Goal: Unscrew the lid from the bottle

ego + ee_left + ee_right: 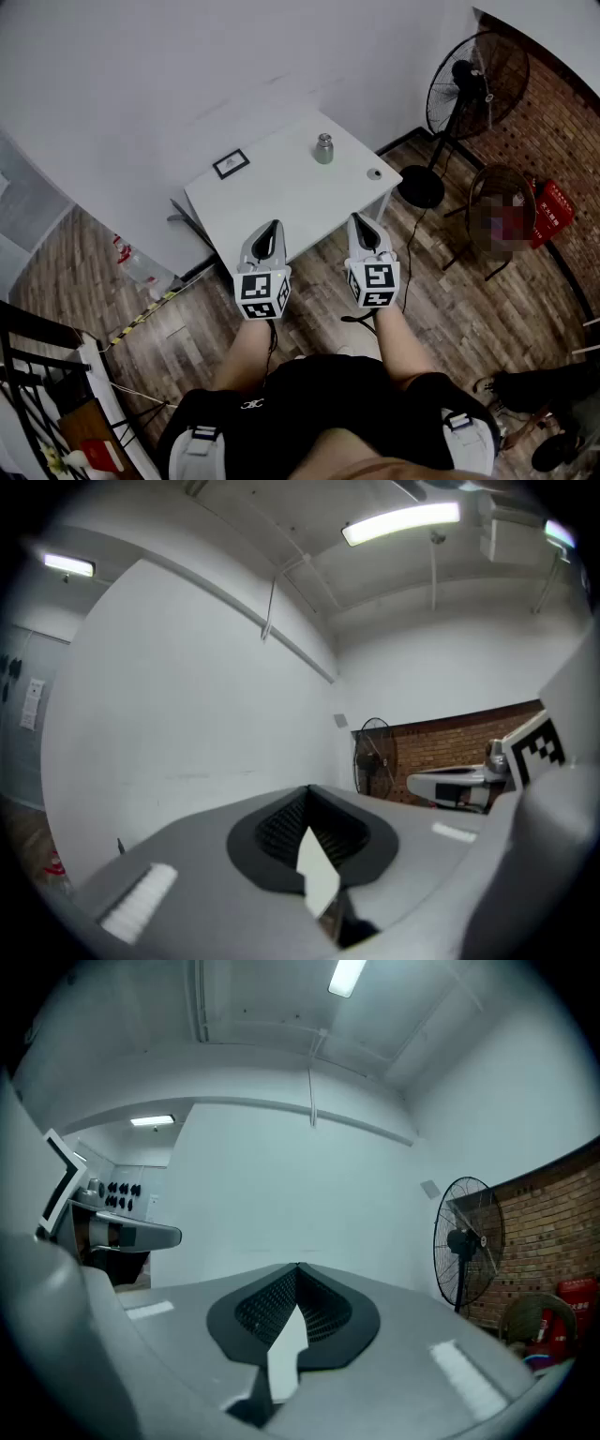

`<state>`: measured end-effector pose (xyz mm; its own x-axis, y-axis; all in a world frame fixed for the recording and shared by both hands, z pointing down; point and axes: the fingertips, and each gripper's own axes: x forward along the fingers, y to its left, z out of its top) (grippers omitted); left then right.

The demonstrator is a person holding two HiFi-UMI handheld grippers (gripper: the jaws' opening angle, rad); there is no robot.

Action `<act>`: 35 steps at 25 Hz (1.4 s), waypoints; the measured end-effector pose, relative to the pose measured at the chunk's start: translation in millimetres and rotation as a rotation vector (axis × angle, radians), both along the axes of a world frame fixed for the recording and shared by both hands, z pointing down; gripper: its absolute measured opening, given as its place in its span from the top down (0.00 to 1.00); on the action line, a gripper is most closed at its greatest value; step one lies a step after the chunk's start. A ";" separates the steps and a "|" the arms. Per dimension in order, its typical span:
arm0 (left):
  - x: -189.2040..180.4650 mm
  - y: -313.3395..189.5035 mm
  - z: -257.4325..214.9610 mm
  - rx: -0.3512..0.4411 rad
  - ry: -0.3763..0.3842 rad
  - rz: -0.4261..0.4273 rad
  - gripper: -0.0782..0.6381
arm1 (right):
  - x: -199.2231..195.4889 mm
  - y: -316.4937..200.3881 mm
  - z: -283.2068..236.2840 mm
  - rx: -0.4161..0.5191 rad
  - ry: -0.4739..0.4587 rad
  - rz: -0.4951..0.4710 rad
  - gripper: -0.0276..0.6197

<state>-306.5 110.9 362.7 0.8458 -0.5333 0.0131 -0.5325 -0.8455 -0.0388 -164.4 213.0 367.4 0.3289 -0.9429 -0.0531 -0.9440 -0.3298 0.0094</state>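
Fingers on my left gripper point(275, 226) and right gripper point(356, 219) are pressed together, empty, the metal bottle point(323, 149) at twelve o'clock on the white worktop point(272, 202).

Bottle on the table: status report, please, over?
Left tongs and right tongs shut, empty. Bottle upright on white table, untouched. Nothing between them.

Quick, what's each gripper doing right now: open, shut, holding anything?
Left gripper: shut, holding nothing.
Right gripper: shut, holding nothing.
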 end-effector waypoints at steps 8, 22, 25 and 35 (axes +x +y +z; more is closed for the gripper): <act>27.6 14.6 7.9 -0.013 -0.002 0.025 0.82 | 25.8 18.0 -1.2 0.038 -0.023 0.031 0.95; 76.0 40.7 17.7 -0.022 -0.006 -0.001 0.82 | 63.4 32.1 -1.4 0.044 -0.010 -0.039 0.95; 80.7 38.2 18.4 -0.025 -0.012 0.001 0.82 | 67.8 29.7 -4.2 0.058 -0.019 -0.045 0.95; 129.2 5.2 26.1 0.004 -0.026 0.048 0.82 | 109.1 -11.1 9.5 0.064 -0.044 -0.024 0.95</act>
